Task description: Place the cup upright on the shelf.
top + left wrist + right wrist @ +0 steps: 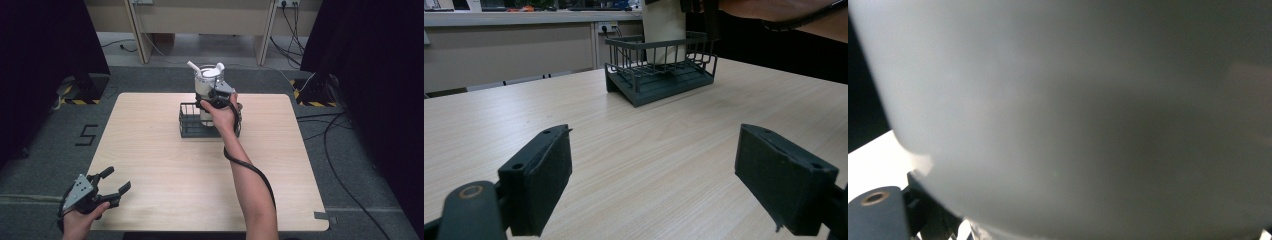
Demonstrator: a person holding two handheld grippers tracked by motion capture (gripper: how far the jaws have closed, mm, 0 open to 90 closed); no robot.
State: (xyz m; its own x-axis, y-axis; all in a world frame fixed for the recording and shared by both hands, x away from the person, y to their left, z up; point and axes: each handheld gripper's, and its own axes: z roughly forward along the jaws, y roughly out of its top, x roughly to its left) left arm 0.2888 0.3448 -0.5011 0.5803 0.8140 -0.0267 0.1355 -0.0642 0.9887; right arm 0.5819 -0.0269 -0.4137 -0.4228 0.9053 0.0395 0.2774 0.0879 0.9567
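Over wire basket (pixel 187 126): right hand-held gripper (pixel 216 98) clamping white jug (pixel 206 82); left hand-held gripper (pixel 111 183) agape.

- the desk (pixel 165 170) is a light wood colour, pale beige with a fine straight grain running across it
- wire basket (pixel 191 125) on it is dark grey all over, bars and base alike
- the jug (pixel 206 82) standing in the basket is white, lid and spout too; up close in the right gripper view it's just a smooth pale grey-white wall (pixel 1073 115)
- left tool (pixel 112 182) is black, with a grey plate on top; its pads (pixel 549 175) look matte charcoal
- right tool (pixel 215 100) is black as well, black cable trailing off it
- floor (pixel 45 165) is dark grey carpet, with a black "5" marked on it and yellow-black striped tape near the corners
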